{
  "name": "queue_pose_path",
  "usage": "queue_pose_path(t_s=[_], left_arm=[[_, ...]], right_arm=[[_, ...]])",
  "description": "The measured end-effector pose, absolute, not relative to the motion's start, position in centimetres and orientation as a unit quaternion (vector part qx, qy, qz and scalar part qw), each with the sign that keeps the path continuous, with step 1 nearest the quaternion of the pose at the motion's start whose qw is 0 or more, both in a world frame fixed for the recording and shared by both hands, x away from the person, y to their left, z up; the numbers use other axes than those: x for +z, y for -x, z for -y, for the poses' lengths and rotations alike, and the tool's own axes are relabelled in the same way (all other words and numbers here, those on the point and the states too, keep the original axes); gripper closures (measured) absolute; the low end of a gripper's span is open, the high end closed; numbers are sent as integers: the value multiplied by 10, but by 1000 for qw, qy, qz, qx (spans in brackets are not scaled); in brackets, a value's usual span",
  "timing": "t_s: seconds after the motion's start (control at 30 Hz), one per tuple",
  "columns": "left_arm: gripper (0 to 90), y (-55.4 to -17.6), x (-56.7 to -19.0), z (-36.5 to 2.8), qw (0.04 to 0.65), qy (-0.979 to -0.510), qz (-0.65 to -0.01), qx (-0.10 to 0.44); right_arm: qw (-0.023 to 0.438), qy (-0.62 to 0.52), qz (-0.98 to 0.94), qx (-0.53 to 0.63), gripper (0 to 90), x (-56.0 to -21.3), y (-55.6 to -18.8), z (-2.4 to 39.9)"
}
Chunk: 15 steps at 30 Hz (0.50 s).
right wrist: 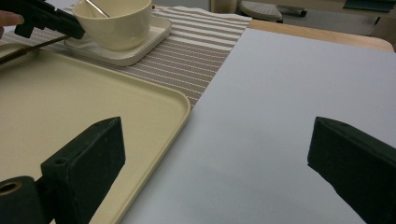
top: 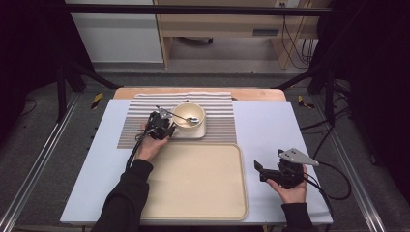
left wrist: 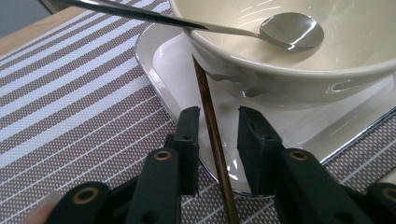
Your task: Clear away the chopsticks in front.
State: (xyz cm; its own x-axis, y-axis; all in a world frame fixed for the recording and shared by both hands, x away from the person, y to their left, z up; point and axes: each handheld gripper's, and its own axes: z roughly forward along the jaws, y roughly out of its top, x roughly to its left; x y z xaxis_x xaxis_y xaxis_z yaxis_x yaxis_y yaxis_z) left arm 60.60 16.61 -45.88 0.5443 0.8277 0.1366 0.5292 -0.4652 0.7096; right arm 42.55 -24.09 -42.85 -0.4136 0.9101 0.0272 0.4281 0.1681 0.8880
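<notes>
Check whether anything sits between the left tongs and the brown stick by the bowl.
Nothing visible does. The brown stick already lies between the left tongs, leaning against the bowl, with a gap on either side.

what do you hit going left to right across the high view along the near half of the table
left gripper → bowl with spoon → tray → right gripper

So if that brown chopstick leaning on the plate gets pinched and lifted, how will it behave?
The chopstick looks thin and stiff, so it probably lifts light without bending. Being narrow and smooth, it may pivot or slip between the left gripper pads. Its far end sits under the bowl, so it could drag there.
</notes>
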Motion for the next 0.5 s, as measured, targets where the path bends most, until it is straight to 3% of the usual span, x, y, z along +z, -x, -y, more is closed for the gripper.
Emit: queue_pose_path(t_s=[0.23,0.5], left_arm=[[814,-608,-461,-167,313,-817,-423,236],[839,-608,-460,-168,317,-805,-441,237]], right_arm=[[271,-468,-715,442,43,-429,-426,240],[271,-468,-716,441,44,-429,-426,240]])
